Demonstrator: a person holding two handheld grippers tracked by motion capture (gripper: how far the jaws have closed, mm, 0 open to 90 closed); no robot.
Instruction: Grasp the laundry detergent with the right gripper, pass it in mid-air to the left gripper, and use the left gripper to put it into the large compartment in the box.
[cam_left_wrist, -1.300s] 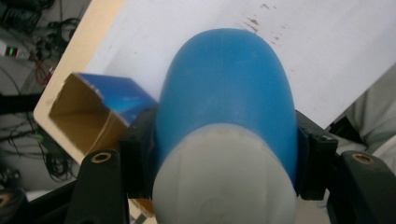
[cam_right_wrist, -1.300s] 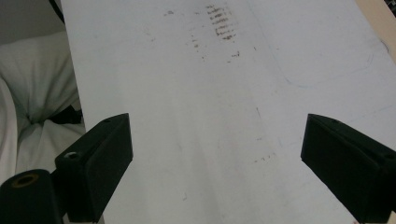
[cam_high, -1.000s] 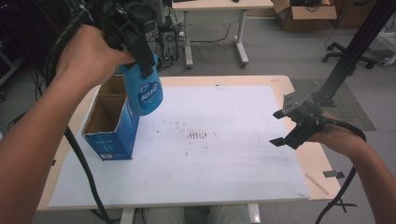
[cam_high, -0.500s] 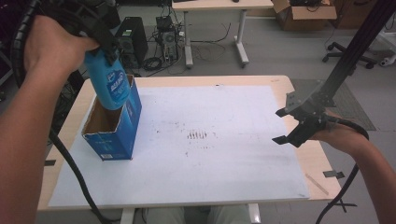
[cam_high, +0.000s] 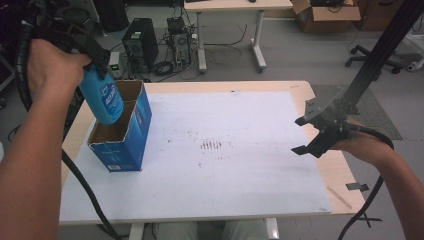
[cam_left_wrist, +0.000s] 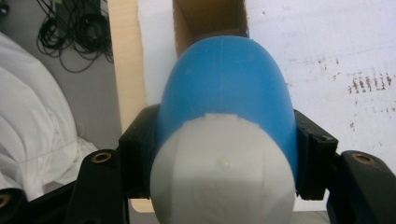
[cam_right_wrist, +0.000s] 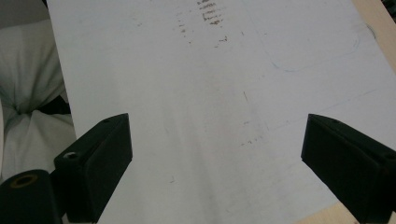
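Note:
A blue bottle (cam_high: 106, 101) with a white cap end (cam_left_wrist: 224, 182) hangs tilted over the open top of a blue cardboard box (cam_high: 125, 142). My left gripper (cam_high: 96, 67) is shut on the bottle near its cap, and in the left gripper view the black jaws press both sides of the bottle (cam_left_wrist: 229, 79), with the box's brown inside (cam_left_wrist: 210, 18) beyond it. My right gripper (cam_high: 299, 136) stands open at the right edge of the white sheet (cam_high: 225, 180). In the right gripper view, my right gripper (cam_right_wrist: 217, 140) has only bare sheet between its jaws.
The box stands at the left edge of the white sheet, which covers most of the wooden table (cam_high: 340, 175). Dark smudges (cam_high: 212, 145) mark the sheet's middle. A black slanted pole (cam_high: 380, 55) rises at the right. On the floor behind are a computer tower (cam_high: 140, 37), cables and another table (cam_high: 230, 6).
My left hand has carried the bottle leftward and slightly down, from above the box's right side to over its left side. The right gripper has stayed where it was.

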